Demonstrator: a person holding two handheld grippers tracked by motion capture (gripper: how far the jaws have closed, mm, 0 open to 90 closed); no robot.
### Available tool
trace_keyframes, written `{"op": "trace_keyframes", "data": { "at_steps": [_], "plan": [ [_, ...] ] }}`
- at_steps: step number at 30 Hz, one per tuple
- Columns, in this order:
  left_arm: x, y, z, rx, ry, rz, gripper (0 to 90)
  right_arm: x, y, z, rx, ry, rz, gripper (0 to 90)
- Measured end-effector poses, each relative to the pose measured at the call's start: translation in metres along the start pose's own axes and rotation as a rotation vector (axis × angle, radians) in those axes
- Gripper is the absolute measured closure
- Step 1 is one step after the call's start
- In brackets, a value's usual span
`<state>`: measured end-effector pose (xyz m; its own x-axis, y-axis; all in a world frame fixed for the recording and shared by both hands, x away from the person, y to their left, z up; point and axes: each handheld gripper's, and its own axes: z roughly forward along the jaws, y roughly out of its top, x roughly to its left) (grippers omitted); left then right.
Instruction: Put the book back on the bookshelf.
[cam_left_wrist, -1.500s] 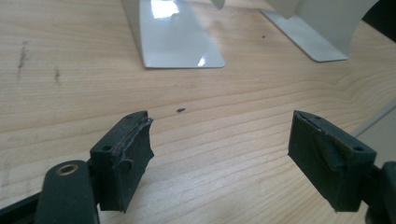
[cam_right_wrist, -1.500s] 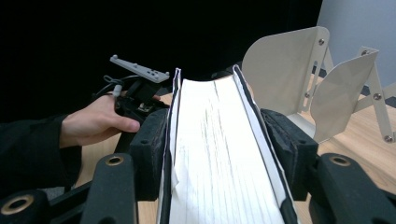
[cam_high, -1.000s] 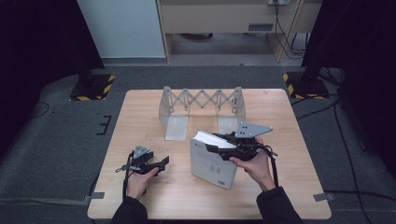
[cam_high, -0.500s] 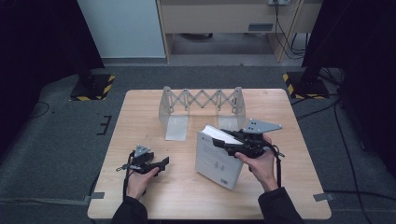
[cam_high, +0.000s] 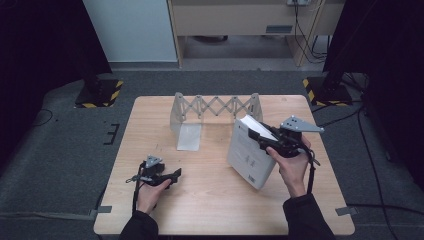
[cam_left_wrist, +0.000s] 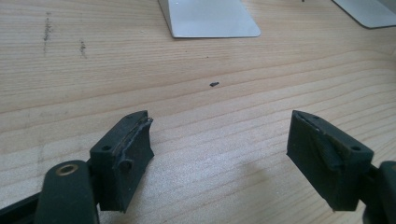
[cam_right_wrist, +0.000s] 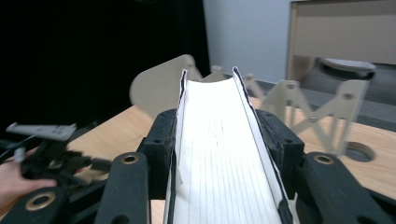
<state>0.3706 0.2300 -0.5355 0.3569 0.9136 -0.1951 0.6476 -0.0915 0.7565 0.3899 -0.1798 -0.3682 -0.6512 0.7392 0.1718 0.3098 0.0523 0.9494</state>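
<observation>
High view first: since a second ago your right gripper (cam_high: 257, 134) has carried the white book (cam_high: 248, 152) rightward and a little farther from you, off the table's middle toward its right side. The book now stands tilted, its top edge clamped in the jaws and its lower corner down near the wooden table (cam_high: 210, 200). Your left gripper (cam_high: 172, 175) has stayed where it was, low over the near-left part of the table, in your left hand (cam_high: 150, 192).

The grey accordion rack (cam_high: 215, 107) at the far middle of the table has nothing in its slots, and its flat grey base plate (cam_high: 190, 136) lies bare.

Right gripper view shows what the overhead camera cannot: both pads pressed against the covers, the page edges (cam_right_wrist: 224, 154) running up between them, and the rack's (cam_right_wrist: 299, 100) lattice behind. Your other hand shows there too, at the left edge.

Left gripper view shows your left gripper (cam_left_wrist: 219, 154) with its jaws spread wide, gripping nothing, bare wood grain between them, and the base plate's (cam_left_wrist: 210, 18) corner ahead.
</observation>
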Motion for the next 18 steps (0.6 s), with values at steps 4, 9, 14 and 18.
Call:
{"op": "trace_keyframes", "data": {
  "at_steps": [4,9,14,18],
  "plan": [
    [-0.001,0.000,0.001,0.002,0.008,0.009,20.0,-0.008,0.005,0.001,-0.005,-0.050,0.013,53.3],
    [-0.001,0.000,0.001,0.002,0.006,0.007,19.8,-0.014,0.011,0.004,-0.030,-0.127,0.034,53.3],
    [-0.001,0.000,0.001,0.001,0.004,0.008,19.8,-0.018,0.016,0.012,-0.033,-0.177,0.022,53.3],
    [-0.001,0.000,0.001,0.000,0.002,0.005,20.0,-0.021,0.018,0.021,-0.039,-0.210,0.025,53.3]
  ]
}}
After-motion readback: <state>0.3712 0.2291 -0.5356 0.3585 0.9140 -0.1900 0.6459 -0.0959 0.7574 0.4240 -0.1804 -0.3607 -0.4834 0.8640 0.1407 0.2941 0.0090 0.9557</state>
